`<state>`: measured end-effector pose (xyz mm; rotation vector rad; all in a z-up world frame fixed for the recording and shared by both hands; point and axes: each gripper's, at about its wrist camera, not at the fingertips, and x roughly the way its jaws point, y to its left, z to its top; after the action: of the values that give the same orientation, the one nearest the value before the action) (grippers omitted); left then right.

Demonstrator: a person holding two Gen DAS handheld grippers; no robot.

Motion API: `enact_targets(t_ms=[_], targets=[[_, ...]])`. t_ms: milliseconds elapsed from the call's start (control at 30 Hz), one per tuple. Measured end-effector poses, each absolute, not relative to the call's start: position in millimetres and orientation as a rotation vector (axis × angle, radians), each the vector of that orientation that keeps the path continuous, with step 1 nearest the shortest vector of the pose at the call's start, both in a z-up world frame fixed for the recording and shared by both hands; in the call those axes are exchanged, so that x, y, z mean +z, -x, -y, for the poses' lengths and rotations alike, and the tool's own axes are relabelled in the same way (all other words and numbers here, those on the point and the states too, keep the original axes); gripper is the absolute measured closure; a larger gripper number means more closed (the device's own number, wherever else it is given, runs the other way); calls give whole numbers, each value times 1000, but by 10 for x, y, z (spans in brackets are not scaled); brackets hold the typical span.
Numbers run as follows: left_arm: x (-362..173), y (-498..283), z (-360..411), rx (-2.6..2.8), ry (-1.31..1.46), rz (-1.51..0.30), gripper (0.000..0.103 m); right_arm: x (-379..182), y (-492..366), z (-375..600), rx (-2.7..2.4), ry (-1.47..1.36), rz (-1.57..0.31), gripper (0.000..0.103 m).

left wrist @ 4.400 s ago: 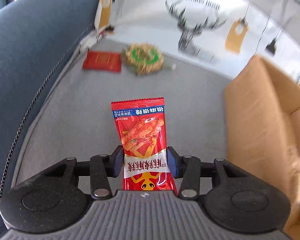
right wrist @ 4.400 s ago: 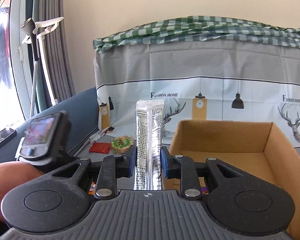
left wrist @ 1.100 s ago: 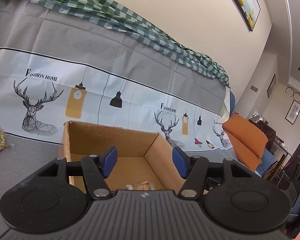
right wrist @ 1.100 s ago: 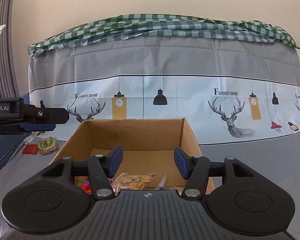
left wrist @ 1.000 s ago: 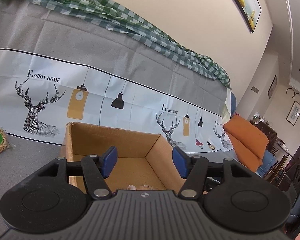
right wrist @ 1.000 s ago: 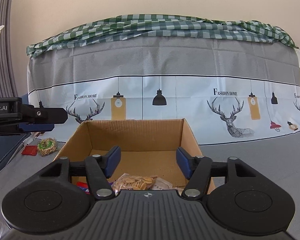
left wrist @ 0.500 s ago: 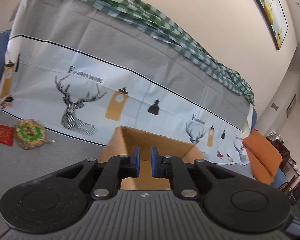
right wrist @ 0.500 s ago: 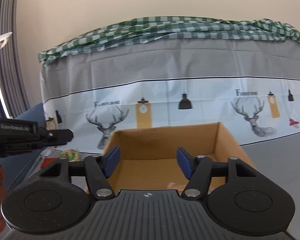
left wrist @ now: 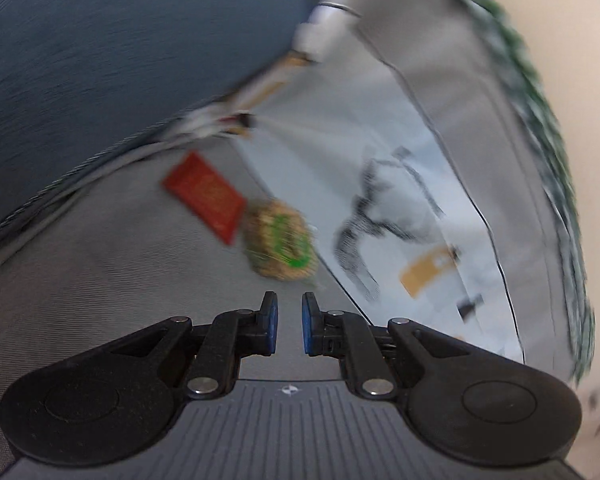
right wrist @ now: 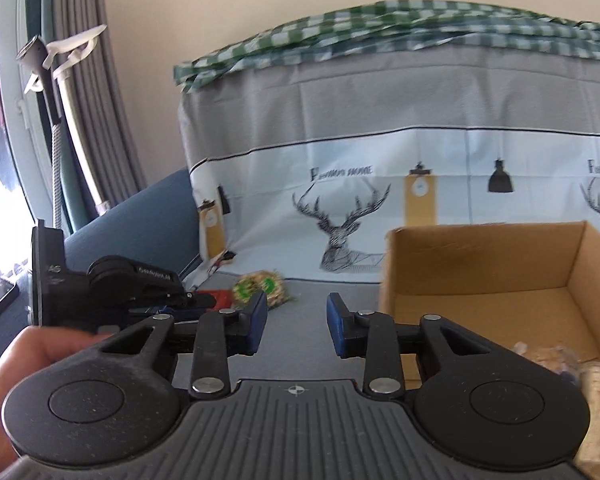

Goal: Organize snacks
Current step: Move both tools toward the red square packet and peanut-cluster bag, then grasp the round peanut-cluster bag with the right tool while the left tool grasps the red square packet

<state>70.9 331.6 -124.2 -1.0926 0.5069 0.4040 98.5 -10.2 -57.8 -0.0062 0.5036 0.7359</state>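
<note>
In the blurred left wrist view a flat red packet (left wrist: pixel 204 196) and a round green-labelled snack (left wrist: pixel 282 244) lie on the grey seat ahead of my left gripper (left wrist: pixel 286 326), whose jaws are nearly closed with a narrow gap and hold nothing. In the right wrist view my right gripper (right wrist: pixel 294 326) is open and empty. The cardboard box (right wrist: pixel 476 268) stands to its right with snack bags (right wrist: pixel 556 356) inside. The round snack (right wrist: pixel 260 286) and red packet (right wrist: pixel 220 298) lie left of the box, beyond the left gripper's body (right wrist: pixel 112 284).
A blue sofa arm (left wrist: pixel 100 60) rises on the left. A deer-print cloth (right wrist: pixel 380 184) covers the sofa back under a green checked cloth (right wrist: pixel 380 24). A curtain and window (right wrist: pixel 60 100) are at far left. A hand (right wrist: pixel 28 360) holds the left gripper.
My left gripper has swung left and down from the box toward the two snacks on the seat. My right gripper has turned left, so the box now sits to its right.
</note>
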Motion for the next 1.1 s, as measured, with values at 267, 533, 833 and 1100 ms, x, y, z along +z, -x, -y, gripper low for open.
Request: enact_targets(t_ms=[267, 533, 833, 1100], targets=[[-1390, -814, -3711, 545, 1161, -471, 77, -686, -958, -88, 796, 17, -545, 54], [-1400, -1318, -3414, 756, 573, -579, 31, -640, -1087, -368, 808, 120, -528, 35], [-1578, -1581, -3337, 705, 335, -649, 15, -603, -2161, -1263, 800, 56, -699, 10], [-1610, -1642, -3318, 688, 288, -645, 32, -1220, -2834, -2191, 800, 171, -930, 4]])
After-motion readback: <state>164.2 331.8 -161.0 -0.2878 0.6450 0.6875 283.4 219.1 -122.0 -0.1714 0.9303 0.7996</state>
